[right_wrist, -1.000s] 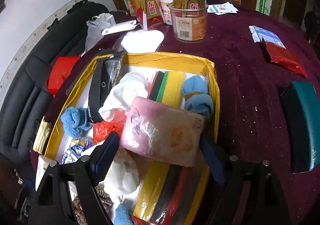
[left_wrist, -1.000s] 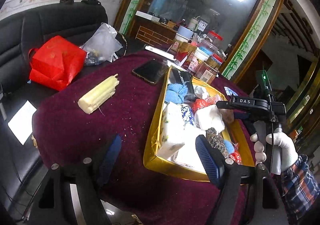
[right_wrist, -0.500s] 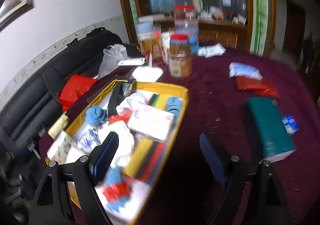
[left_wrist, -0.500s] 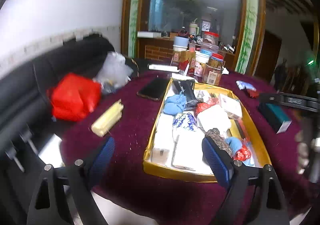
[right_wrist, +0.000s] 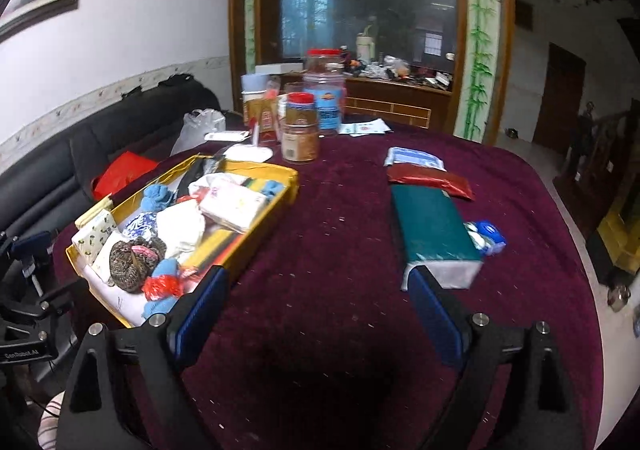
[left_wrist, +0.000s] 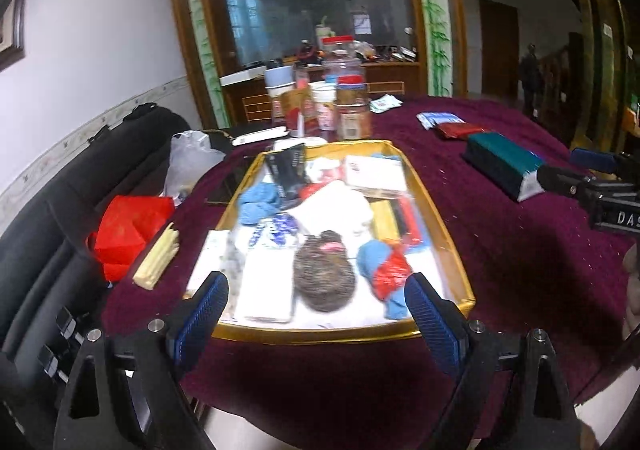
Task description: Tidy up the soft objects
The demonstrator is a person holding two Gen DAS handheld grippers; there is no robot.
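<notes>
Left tongs (left_wrist: pixel 316 314) empty above gold tray (left_wrist: pixel 436 205) of soft things

Holding left hand-held gripper (left_wrist: pixel 316 308) wide open, empty; opening right hand-held gripper (right_wrist: pixel 316 304) further, nothing between jaws, both angling downward.

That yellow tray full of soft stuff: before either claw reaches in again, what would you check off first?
1. Left gripper empty, jaws wide: ok.
2. Right gripper empty, jaws opening: ok.
3. Yellow tray flat on the table: ok.
4. Knitted bundle near the front, uncovered: ok.
5. Teal box lies outside the tray, near the right gripper's path: cannot tell if it obstructs.
6. Sharp view: not ok, tray contents slightly blurred.
</notes>
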